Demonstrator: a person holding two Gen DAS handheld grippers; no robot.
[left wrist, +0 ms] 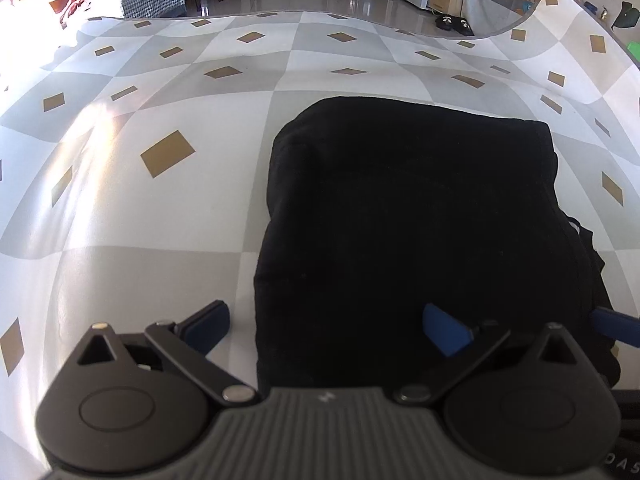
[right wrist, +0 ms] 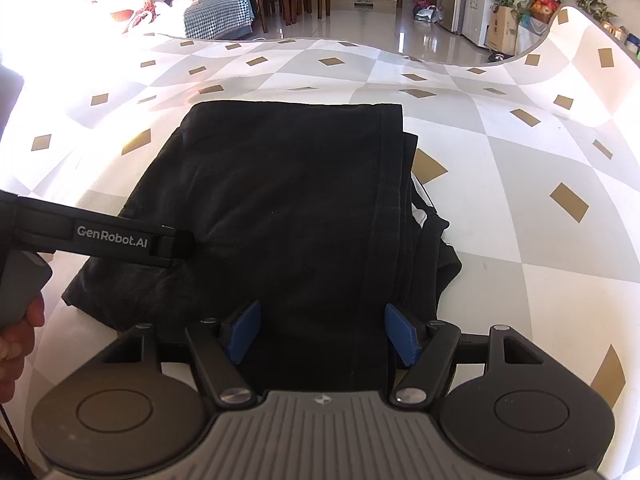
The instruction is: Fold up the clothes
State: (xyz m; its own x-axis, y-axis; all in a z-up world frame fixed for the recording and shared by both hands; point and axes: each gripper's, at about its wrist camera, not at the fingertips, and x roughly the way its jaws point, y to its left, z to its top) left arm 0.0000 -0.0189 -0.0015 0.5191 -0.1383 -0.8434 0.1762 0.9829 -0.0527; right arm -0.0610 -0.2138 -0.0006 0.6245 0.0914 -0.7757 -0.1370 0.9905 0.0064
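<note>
- Black garment [right wrist: 280, 208] lay as a compact folded rectangle on the checked tablecloth [right wrist: 500, 184], stacked edges showing along its right side; we judged it either finished or awaiting one more fold.
- Our left gripper [left wrist: 326, 326] had its fingers spread wide, one blue pad [left wrist: 446, 330] over the cloth's near edge, the other over the tablecloth, pinching nothing.
- Our right gripper [right wrist: 322, 334] likewise stood spread, both pads above the near edge, holding nothing.
- Any further fold would go best, we judged, by pinching all layers together at the near corners and keeping the edges aligned.
- Both tools sat low at the near edge, pointing forward; a hand [right wrist: 18, 332] gripped the left one's handle.
</note>
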